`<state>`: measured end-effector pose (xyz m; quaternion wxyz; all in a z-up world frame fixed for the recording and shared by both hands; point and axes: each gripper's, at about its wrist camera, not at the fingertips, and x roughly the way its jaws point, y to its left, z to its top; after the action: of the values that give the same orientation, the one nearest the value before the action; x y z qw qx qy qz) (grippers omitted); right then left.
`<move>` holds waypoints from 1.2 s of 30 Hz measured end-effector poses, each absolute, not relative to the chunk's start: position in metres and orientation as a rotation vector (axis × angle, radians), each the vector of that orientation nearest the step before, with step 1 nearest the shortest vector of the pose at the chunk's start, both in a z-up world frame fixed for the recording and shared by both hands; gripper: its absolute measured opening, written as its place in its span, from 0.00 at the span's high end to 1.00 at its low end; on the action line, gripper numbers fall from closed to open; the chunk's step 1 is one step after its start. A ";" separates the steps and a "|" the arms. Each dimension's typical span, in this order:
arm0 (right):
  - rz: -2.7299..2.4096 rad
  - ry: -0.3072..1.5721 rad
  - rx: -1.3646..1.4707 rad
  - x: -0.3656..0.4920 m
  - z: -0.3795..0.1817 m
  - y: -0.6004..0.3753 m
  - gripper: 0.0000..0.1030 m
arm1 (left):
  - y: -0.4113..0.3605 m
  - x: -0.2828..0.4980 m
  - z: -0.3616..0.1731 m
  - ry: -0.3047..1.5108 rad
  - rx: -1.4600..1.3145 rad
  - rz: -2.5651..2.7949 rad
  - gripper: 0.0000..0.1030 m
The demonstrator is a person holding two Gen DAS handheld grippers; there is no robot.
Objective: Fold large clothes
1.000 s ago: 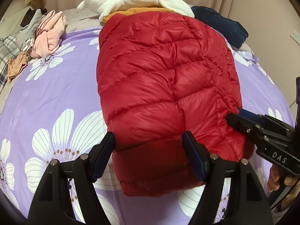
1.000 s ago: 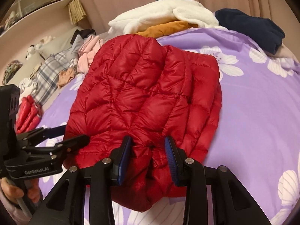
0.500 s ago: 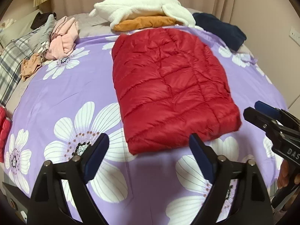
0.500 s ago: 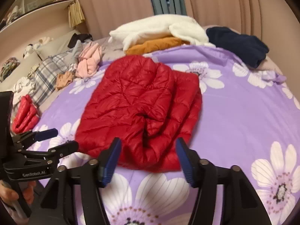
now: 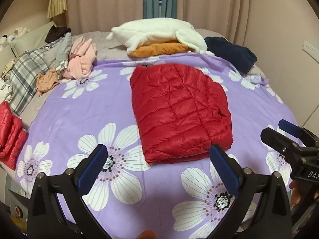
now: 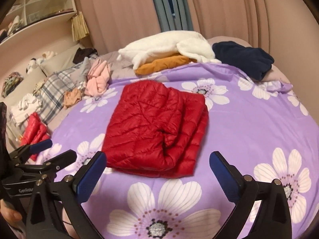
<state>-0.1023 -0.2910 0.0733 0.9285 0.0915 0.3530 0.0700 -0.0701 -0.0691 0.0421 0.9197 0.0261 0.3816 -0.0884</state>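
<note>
A red quilted down jacket [image 5: 179, 111] [image 6: 157, 129] lies folded into a thick rectangle on the purple flowered bedspread [image 5: 79, 107] [image 6: 249, 123]. My left gripper [image 5: 158, 169] hangs above the bedspread just short of the jacket's near edge, its jaws opening wide with nothing between them. My right gripper [image 6: 157, 171] stands back from the jacket's near edge too, jaws opening wide and empty. Each gripper shows in the other's view: the right gripper [image 5: 285, 133] at the right edge, the left gripper [image 6: 46, 151] at the lower left.
At the head of the bed lie a white fleece [image 5: 157, 31] over an orange garment [image 5: 159, 49], a navy garment [image 5: 233, 55], and pink [image 5: 81, 61] and plaid clothes [image 5: 26, 75]. Another red jacket [image 5: 10, 131] sits at the left edge. Curtains hang behind.
Both grippers let go of the jacket's near edge, opened wide, and pulled back and up. The jacket now lies flat and free on the bedspread.
</note>
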 end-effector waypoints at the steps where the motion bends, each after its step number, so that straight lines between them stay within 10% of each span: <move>1: 0.142 0.716 0.179 -0.104 0.076 -0.289 0.01 | -0.068 -0.072 0.046 0.781 0.051 -0.179 0.00; 36: 0.103 0.716 0.165 -0.107 0.073 -0.288 0.01 | -0.072 -0.081 0.049 0.796 0.059 -0.172 0.00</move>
<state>-0.1069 -0.2878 0.0735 0.9321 0.0806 0.3497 0.0502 -0.0812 -0.0718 0.0488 0.9179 0.0287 0.3868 -0.0835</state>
